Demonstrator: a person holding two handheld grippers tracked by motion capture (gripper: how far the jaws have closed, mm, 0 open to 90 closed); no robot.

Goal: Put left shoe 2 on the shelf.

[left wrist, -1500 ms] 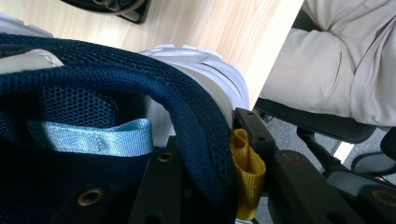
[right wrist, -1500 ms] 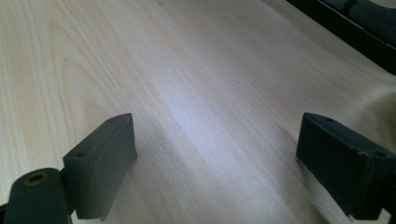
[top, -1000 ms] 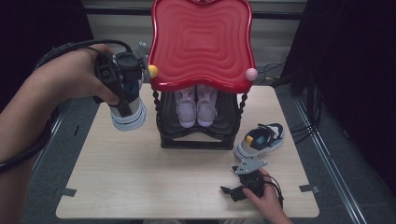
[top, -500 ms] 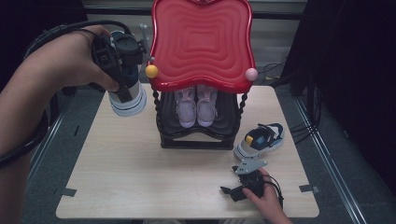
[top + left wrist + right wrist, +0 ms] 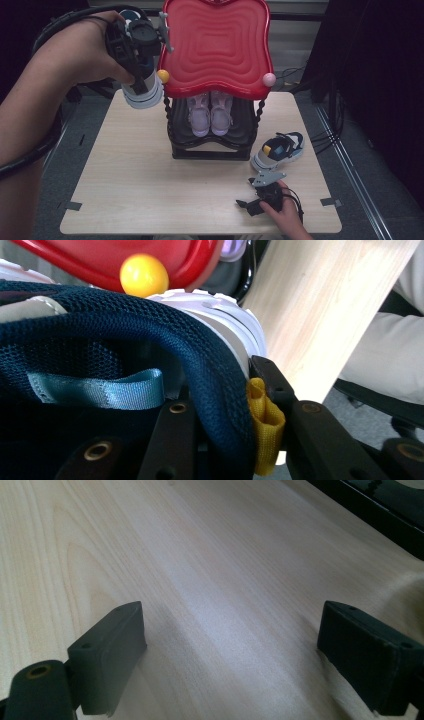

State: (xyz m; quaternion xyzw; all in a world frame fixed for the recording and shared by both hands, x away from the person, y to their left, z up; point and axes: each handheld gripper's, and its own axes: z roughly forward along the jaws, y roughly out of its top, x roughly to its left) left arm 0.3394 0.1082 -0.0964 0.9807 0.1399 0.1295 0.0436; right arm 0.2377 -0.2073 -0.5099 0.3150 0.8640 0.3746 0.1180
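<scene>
Four shoes [image 5: 280, 148], one red-topped rack [image 5: 216, 47], two grippers [image 5: 262, 197]

High view looks down; both close tool views share the table [image 5: 150, 175].

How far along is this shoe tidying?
Done: a pink pair sits on the rack's lower shelf. In hand: the left hand-held gripper grips a navy shoe by its heel collar, up beside the red top shelf. Left: its mate lies on the table; the right hand-held gripper rests open.
</scene>
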